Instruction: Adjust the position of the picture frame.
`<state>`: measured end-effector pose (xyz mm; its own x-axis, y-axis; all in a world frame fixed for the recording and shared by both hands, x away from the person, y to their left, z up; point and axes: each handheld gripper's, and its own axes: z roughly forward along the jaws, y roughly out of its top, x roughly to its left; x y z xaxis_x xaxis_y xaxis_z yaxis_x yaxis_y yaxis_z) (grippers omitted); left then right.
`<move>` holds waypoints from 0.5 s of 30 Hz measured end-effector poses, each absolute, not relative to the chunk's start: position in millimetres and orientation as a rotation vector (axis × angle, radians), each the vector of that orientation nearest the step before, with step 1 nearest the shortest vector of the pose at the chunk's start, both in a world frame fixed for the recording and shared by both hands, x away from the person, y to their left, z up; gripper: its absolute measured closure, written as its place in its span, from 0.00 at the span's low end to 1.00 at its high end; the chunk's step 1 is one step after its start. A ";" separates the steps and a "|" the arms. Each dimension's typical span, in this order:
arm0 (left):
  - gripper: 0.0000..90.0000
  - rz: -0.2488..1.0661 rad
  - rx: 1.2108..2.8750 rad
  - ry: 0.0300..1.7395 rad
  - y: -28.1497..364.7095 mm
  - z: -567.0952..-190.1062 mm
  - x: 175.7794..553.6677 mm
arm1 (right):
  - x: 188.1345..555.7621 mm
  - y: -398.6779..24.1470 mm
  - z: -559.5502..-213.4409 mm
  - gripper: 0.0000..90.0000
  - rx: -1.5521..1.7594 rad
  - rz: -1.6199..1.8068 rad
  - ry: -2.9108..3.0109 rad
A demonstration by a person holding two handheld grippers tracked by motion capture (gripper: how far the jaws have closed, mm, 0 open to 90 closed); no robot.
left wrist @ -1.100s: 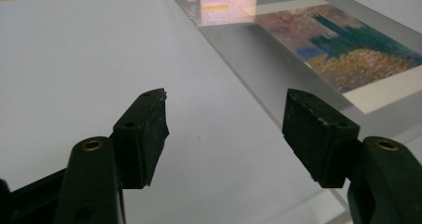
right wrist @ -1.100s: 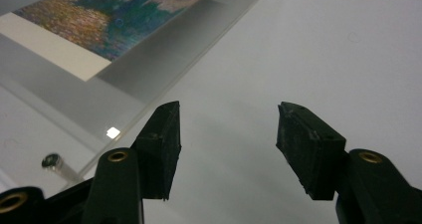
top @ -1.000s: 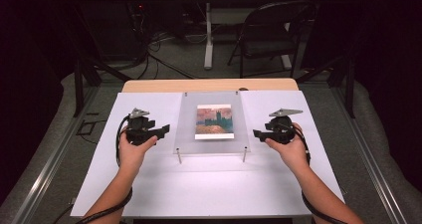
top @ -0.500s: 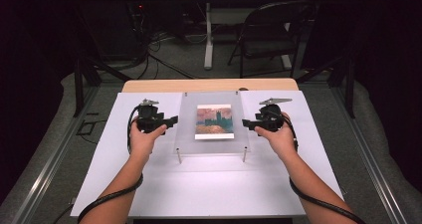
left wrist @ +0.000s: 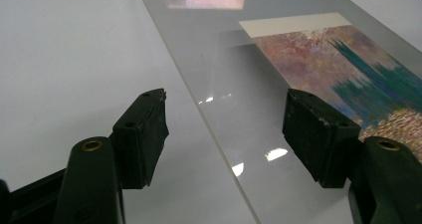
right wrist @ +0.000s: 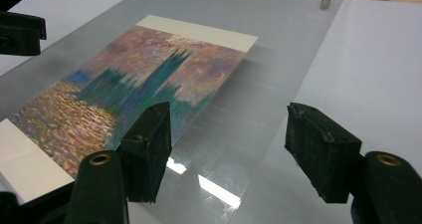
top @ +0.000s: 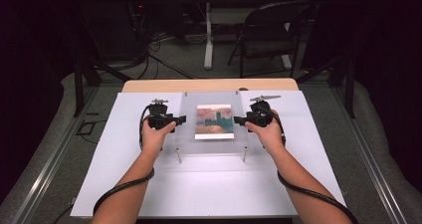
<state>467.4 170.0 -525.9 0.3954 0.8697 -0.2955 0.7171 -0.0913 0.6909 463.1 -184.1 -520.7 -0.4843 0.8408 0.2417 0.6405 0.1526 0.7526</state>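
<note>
At nine and three o'clock of the clear panel [top: 214,122], you are bringing the left gripper [top: 182,118] and right gripper [top: 237,119] in, jaws apart, nothing gripped yet, the lift remaining.

bare white sheet [top: 209,184] is seen across the lower frame. at centre the clear panel [top: 186,129] stands raised on metal posts [top: 178,156], flanked by the left gripper [top: 180,119] and right gripper [top: 239,120]; side strips are left open.
</note>
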 end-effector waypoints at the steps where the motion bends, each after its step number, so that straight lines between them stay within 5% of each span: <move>1: 0.38 0.234 1.850 1.372 168.6 -526.9 468.0 | 463.1 -184.1 -520.7 0.38 1.445 1.241 2.194; 15: 0.36 0.159 1.867 1.371 156.0 -533.8 477.3 | 472.6 -183.9 -531.2 0.37 1.531 1.281 2.204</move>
